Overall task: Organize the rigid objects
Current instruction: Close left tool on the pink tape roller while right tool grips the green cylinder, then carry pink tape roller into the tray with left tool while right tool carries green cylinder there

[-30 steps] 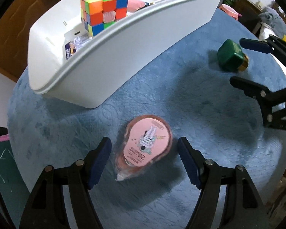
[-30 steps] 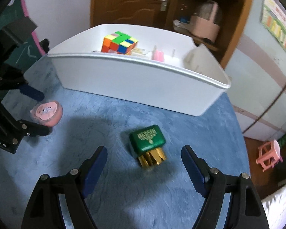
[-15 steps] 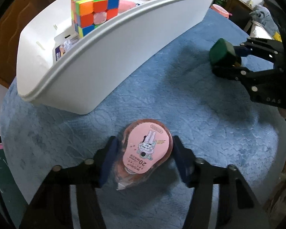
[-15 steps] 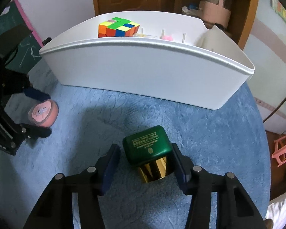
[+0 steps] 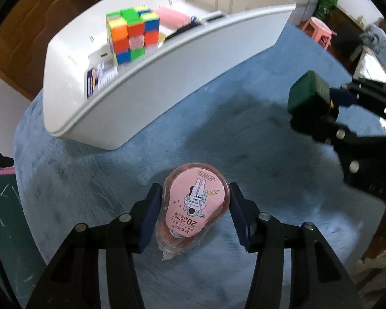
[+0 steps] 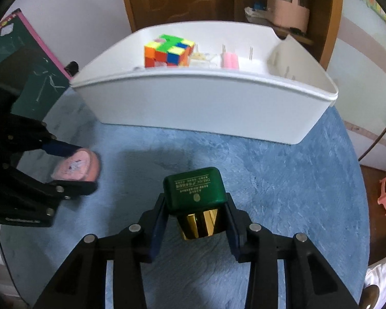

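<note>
Correction tape point(image 5: 196, 206) sits clamped in the closing left gripper point(image 5: 193, 212), bin point(image 5: 151, 97) at eleven o'clock; right gripper point(image 6: 196, 215), closing, apparently pinches the green-capped bottle point(image 6: 195, 188).

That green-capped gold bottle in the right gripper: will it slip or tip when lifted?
The right gripper, jaws closing, has the bottle between its pads. The gold body looks glossy, so probably slippery. The green cap is wider than the body, so likely top-heavy. It looks rigid.
</note>
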